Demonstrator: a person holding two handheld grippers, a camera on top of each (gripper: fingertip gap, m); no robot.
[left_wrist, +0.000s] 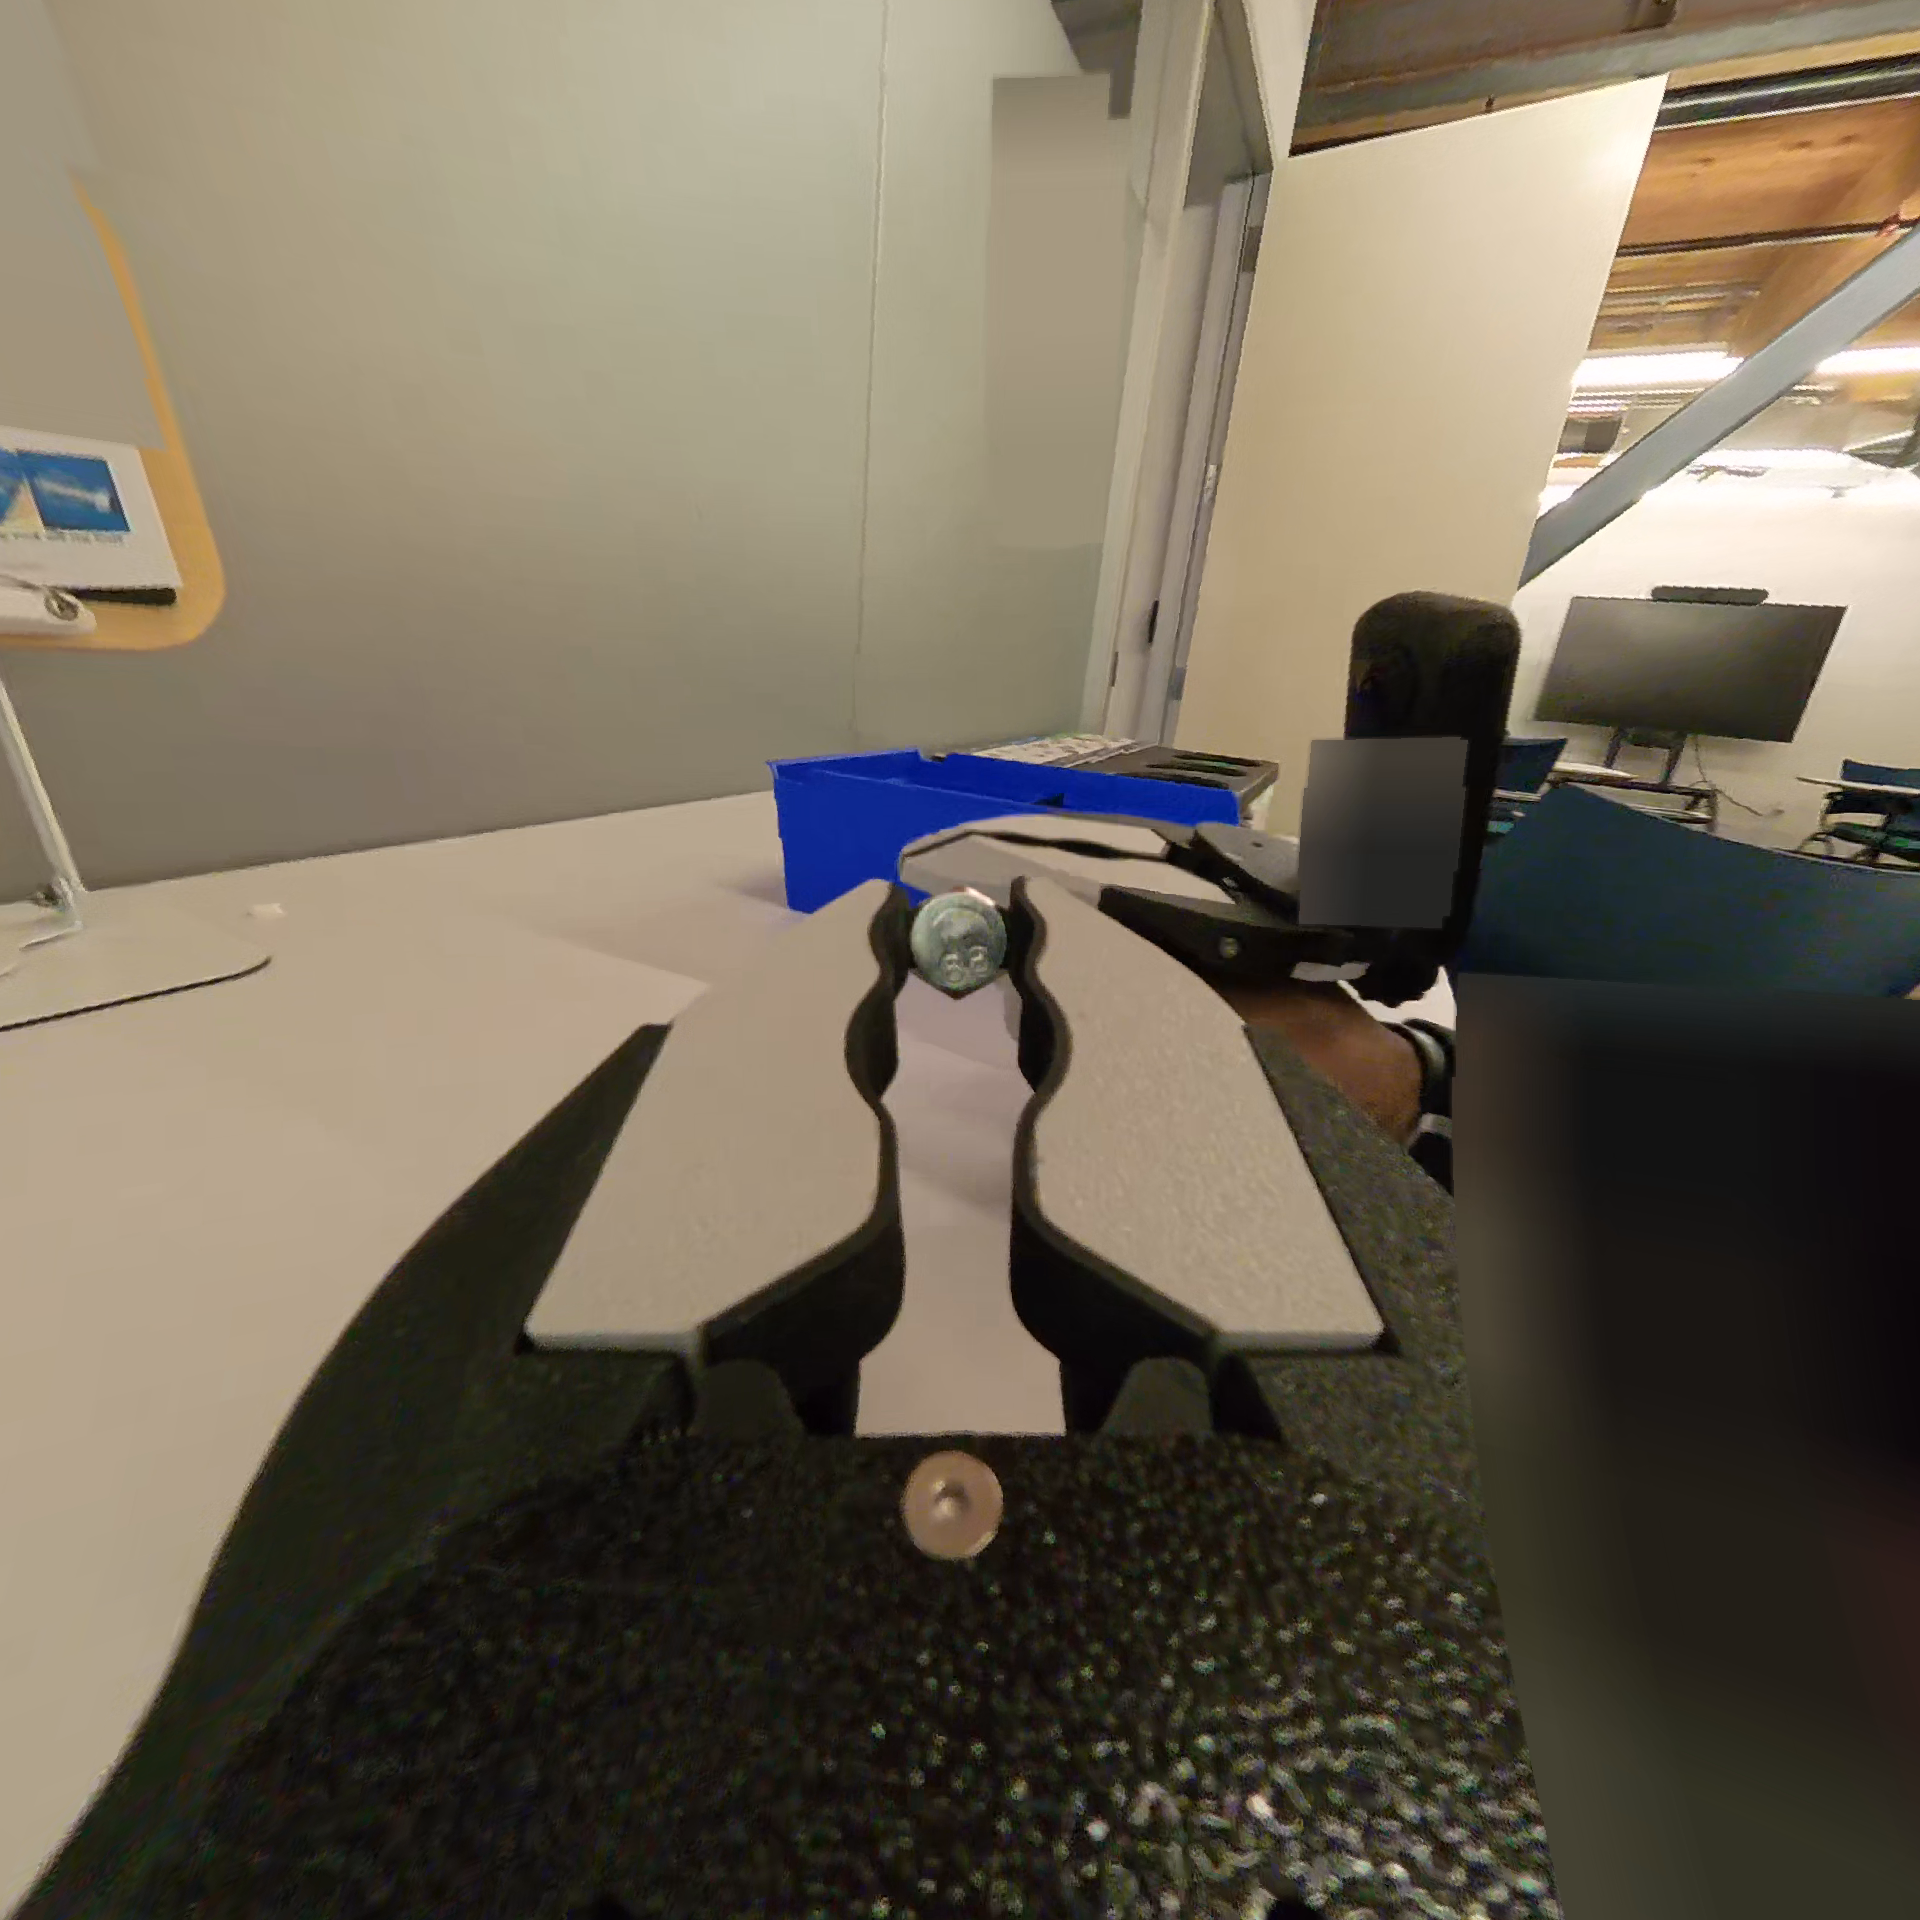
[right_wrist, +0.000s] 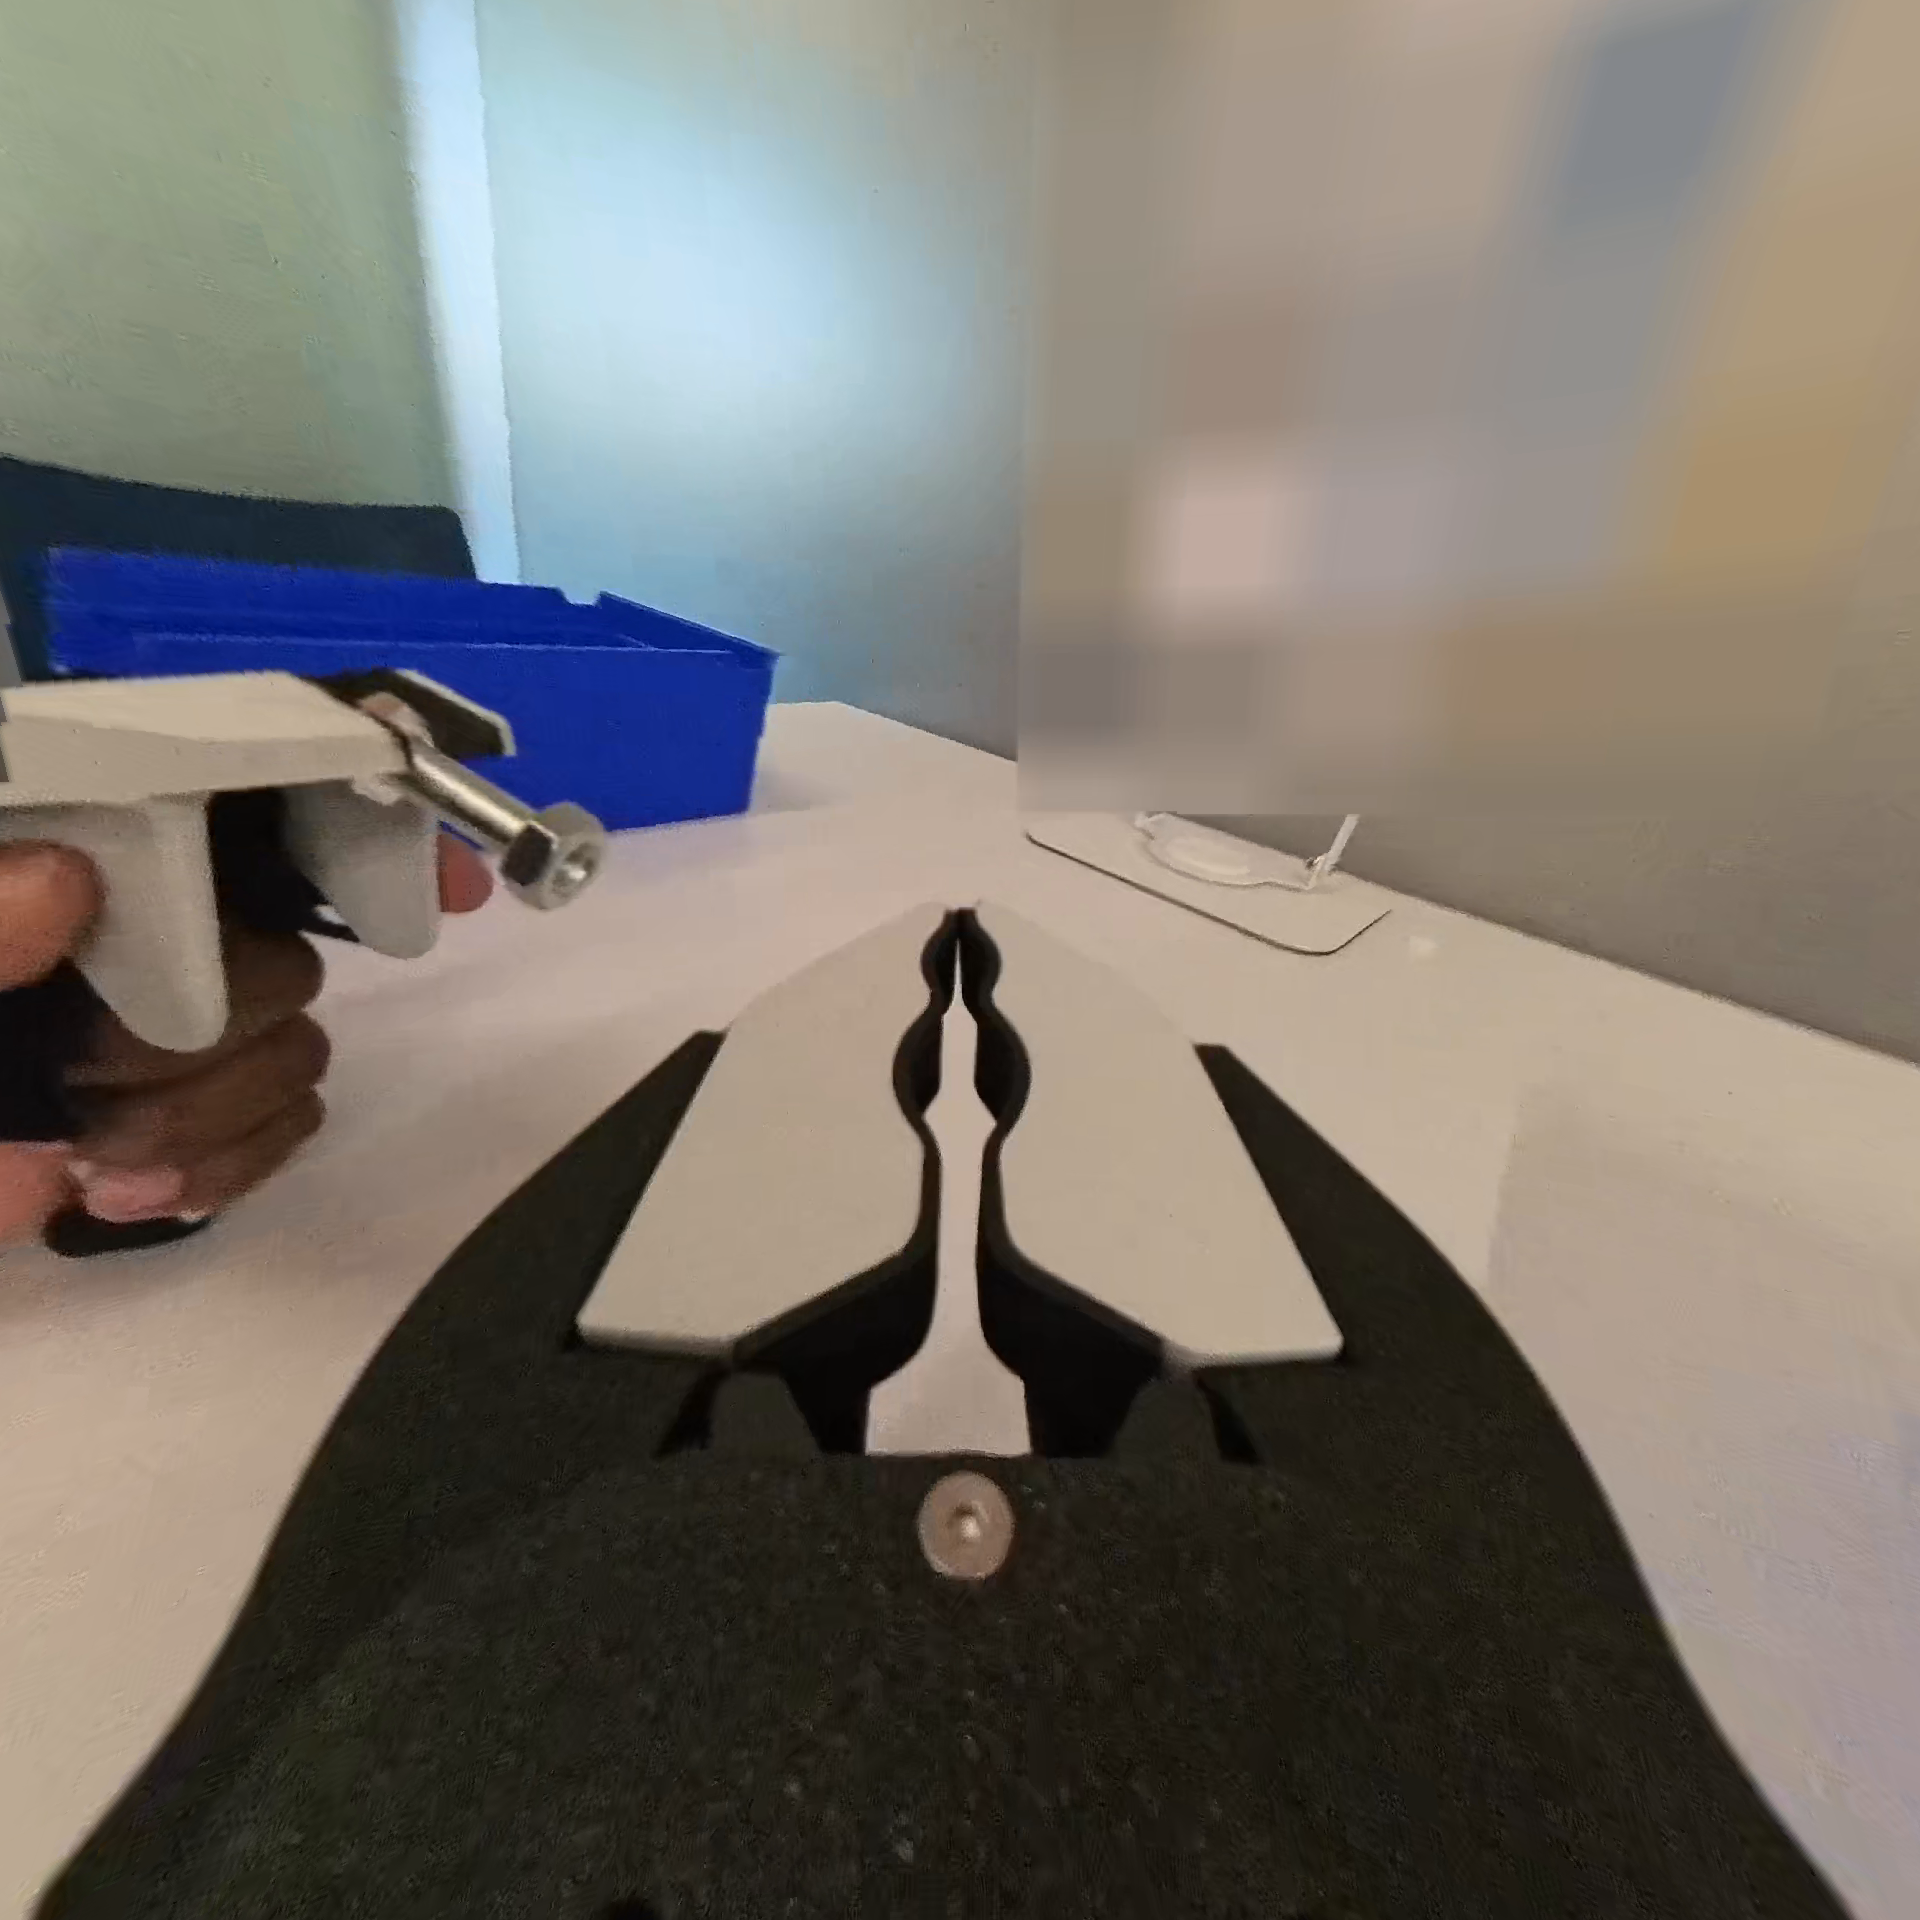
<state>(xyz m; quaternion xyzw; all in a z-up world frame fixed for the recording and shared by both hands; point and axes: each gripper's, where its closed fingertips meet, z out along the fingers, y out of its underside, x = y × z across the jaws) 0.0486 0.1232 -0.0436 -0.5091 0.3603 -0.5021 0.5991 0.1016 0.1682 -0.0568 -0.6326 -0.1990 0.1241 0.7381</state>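
My left gripper is shut on a silver hex bolt, and the bolt's head faces the camera between the fingertips. In the right wrist view the left gripper is at the left in a person's hand. The bolt sticks out of it, with a hex nut on its far end. My right gripper is shut with its fingertips touching and nothing visible between them, low over the white table. It also shows in the left wrist view, just behind the bolt.
A blue bin stands on the table behind the grippers and also shows in the right wrist view. A black tray lies behind it. A flat white stand base sits near the wall. A blue chair stands at the right. The gap from one gripper's tips to the other's is roughly 7 cm.
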